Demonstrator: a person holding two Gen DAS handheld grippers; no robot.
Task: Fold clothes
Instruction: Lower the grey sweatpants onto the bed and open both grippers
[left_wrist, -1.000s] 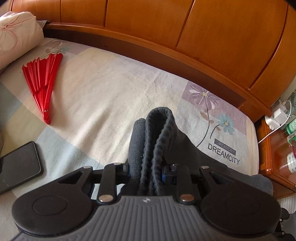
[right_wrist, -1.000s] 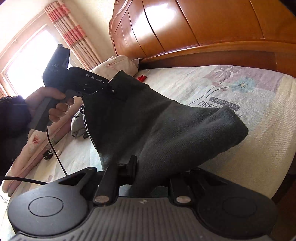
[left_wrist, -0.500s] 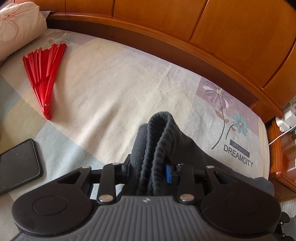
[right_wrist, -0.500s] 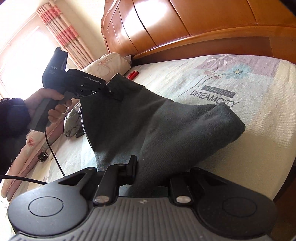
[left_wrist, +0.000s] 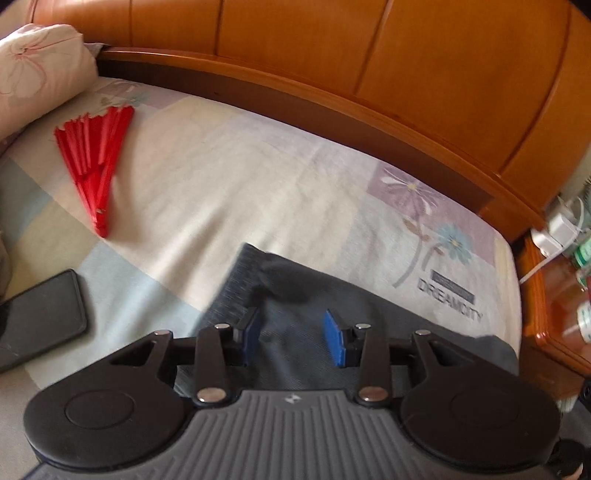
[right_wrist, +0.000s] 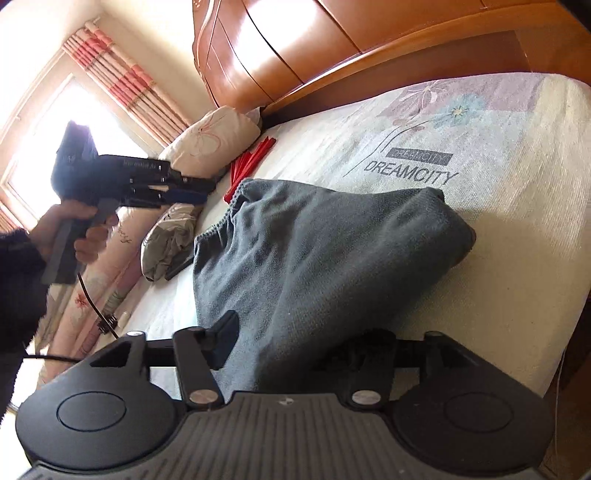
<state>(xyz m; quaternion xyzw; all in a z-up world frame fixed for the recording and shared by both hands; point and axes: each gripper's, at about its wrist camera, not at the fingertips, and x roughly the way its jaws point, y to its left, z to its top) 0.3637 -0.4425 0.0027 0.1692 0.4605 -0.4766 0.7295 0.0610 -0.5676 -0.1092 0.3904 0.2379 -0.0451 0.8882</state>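
Observation:
A dark grey knit garment (right_wrist: 325, 240) lies folded on the bed sheet (right_wrist: 498, 192), its ribbed hem toward the pillows. In the left wrist view it (left_wrist: 295, 291) lies flat below my left gripper (left_wrist: 291, 336), which is open and empty, blue pads apart above the cloth. The left gripper (right_wrist: 184, 190) also shows in the right wrist view, held in a hand above the bed to the left of the garment. My right gripper (right_wrist: 291, 343) stands wide at the garment's near edge; the cloth covers its right finger and passes between the fingers.
A red folding fan (left_wrist: 96, 155) and a black phone (left_wrist: 37, 325) lie on the sheet at the left. A floral pillow (left_wrist: 37, 74) and the wooden headboard (left_wrist: 369, 55) stand behind. A nightstand (left_wrist: 554, 295) with chargers is at the right. Crumpled grey cloth (right_wrist: 166, 240) lies beside the pillows.
My left gripper has opened and let go of the garment's hem, which has dropped flat onto the bed. My right gripper's fingers have spread wider at the near edge.

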